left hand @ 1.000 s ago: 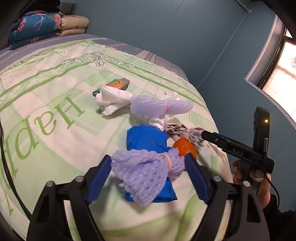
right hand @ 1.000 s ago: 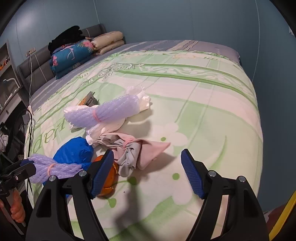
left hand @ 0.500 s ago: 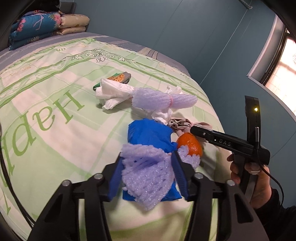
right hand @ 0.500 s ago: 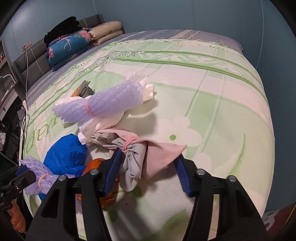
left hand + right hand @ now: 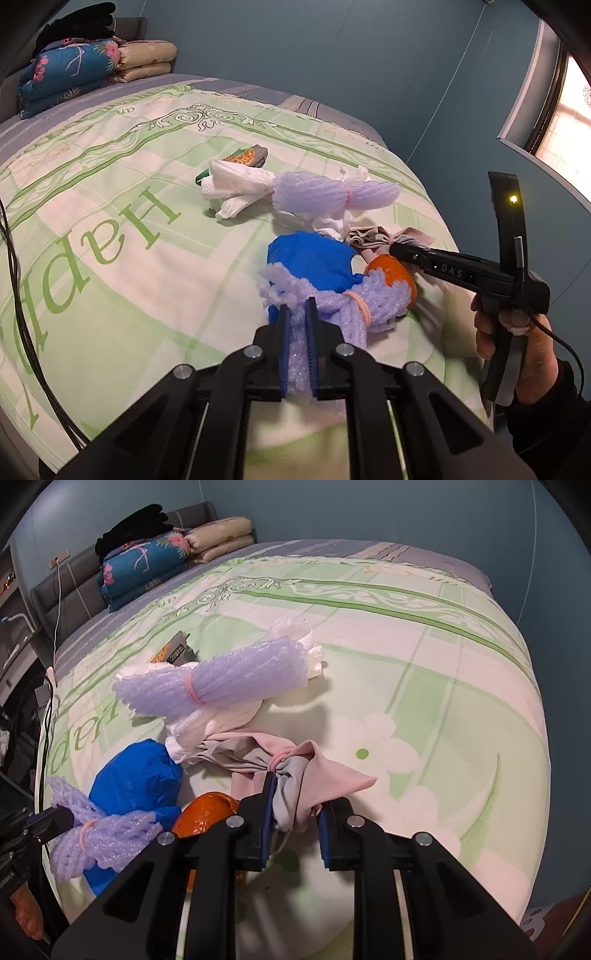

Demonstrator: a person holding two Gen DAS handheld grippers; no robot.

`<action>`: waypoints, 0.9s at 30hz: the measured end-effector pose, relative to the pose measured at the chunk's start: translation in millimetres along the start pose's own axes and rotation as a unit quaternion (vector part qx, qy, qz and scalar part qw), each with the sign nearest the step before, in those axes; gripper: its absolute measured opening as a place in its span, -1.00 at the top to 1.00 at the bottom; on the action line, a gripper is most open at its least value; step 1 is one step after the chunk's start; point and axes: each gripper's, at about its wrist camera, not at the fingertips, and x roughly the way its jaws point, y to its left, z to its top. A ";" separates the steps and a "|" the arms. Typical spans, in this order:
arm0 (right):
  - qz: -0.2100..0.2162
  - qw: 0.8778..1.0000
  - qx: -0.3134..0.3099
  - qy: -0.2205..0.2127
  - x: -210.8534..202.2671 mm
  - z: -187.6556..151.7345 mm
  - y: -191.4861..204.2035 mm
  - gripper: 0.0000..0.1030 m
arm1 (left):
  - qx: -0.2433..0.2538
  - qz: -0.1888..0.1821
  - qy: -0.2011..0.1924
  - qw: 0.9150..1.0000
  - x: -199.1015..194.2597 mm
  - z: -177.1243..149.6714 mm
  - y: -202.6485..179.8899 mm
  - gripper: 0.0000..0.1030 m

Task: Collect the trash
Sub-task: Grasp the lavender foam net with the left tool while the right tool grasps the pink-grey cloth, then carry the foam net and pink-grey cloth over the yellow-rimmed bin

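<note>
Trash lies in a heap on the green-patterned bed [image 5: 110,206]. My left gripper [image 5: 298,305] has its jaws closing, its blue pads squeezing the near end of a purple foam net [image 5: 373,299] that rests on a blue bag [image 5: 314,258] beside an orange [image 5: 391,267]. My right gripper [image 5: 297,794] has its jaws closing on a pink-and-grey cloth bundle [image 5: 332,775] tied with a pink band. Farther back lie a second foam net [image 5: 240,675], white tissue [image 5: 236,184] and a snack wrapper [image 5: 247,157].
Folded quilts and pillows [image 5: 74,70] are stacked at the head of the bed. A black cable [image 5: 22,288] runs along the bed's left edge. A hand [image 5: 532,343] holds the right gripper near the bed's rounded corner, below a window [image 5: 569,122].
Both grippers went from wide open to closed: the left onto the near foam net, the right onto the cloth bundle. The right one also moved in closer to the bundle.
</note>
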 end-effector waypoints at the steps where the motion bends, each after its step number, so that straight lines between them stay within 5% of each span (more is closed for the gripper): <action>1: 0.000 1.000 0.002 -0.001 -1.3 0.1 -0.7 0.66 | -0.002 0.000 -0.001 1.000 -1.0 -0.1 0.5 0.87; 27: -0.010 0.997 0.022 -0.071 -96.8 -7.1 -15.5 0.69 | -0.014 -0.023 -0.072 0.997 -74.0 14.8 -2.3 0.89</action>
